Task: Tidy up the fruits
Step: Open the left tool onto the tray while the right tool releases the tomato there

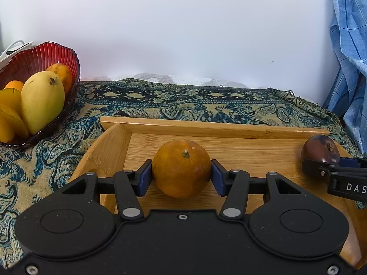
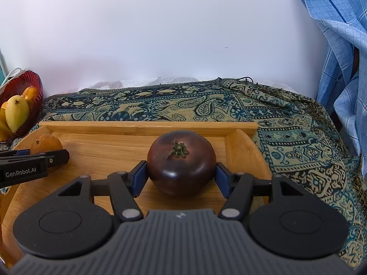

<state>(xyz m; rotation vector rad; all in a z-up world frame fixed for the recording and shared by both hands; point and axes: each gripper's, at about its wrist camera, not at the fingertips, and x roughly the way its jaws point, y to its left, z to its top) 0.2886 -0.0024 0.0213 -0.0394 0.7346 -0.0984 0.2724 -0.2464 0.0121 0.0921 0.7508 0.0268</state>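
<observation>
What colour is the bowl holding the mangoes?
The bowl is dark red ribbed glass, clearest in the left wrist view.

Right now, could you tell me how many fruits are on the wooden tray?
2: an orange in the left gripper, and a dark purple fruit in the right gripper, both on the wooden tray.

Open tray floor [image 2: 103, 158] between both fruits; raised rim [image 2: 146, 126] behind.

Two grippers are showing: the left gripper [image 1: 181, 176] and right gripper [image 2: 181, 174]. One orange [image 1: 181, 168], one dark tomato [image 2: 181, 162], one wooden tray [image 1: 206, 129], one red bowl [image 1: 34, 57], and one mango [image 1: 42, 100] are sitting in view.
</observation>
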